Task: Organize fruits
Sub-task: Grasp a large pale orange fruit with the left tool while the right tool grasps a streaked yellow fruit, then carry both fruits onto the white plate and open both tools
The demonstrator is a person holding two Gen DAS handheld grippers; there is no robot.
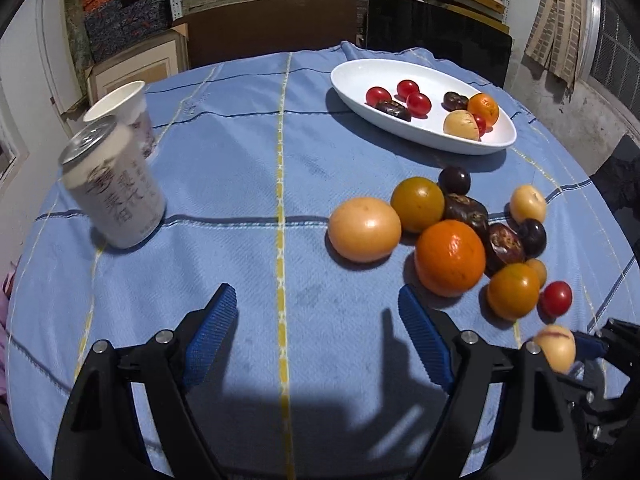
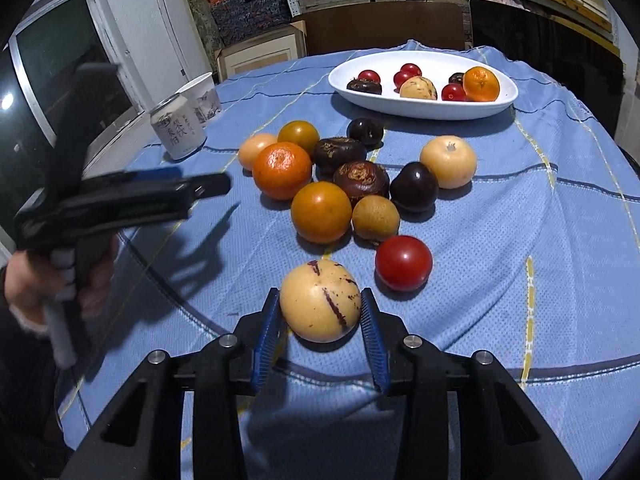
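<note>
right gripper point(image 2: 320, 320) pads hug the pepino melon point(image 2: 320, 300), left gripper point(image 1: 316, 336) wide open and empty; that round skin could easily squirt out forward.

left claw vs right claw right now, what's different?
The left claw stands wide with only blue cloth between its fingers; the right claw has narrowed around the pale speckled fruit, pads at its sides. The left hovers beside the loose fruit pile; the right sits at its near edge. Both have blue ribbed pads and point down at the table.

Black tongs point(image 2: 320, 332) — blue ribbed pads point(image 2: 267, 340), silver screws — dark sleeve point(image 2: 16, 340).
</note>
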